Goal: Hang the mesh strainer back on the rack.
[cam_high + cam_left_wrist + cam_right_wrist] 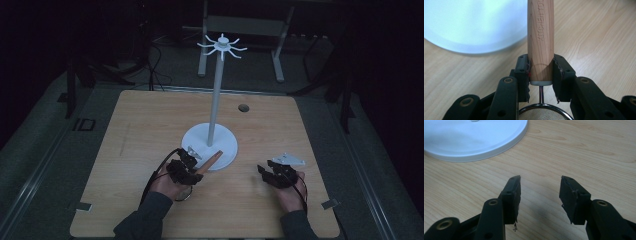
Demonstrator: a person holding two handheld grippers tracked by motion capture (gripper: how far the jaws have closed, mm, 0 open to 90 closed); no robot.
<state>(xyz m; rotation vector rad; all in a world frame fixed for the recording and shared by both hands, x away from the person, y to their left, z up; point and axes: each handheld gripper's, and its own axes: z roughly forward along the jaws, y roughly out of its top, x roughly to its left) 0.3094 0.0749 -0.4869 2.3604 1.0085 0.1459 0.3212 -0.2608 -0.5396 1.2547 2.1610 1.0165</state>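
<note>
Here the left gripper [541, 72] pinches a strainer [540, 32] by its handle.
Held beside the stand [210, 142], likely for hanging; the right gripper [540, 195], at three o'clock, rests spread, empty.

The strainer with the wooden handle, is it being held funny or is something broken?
Nothing looks broken. The left gripper clamps the strainer's wooden handle at its very end by the mesh bowl, so the handle sticks out over the white stand's base. The right gripper is open.
</note>
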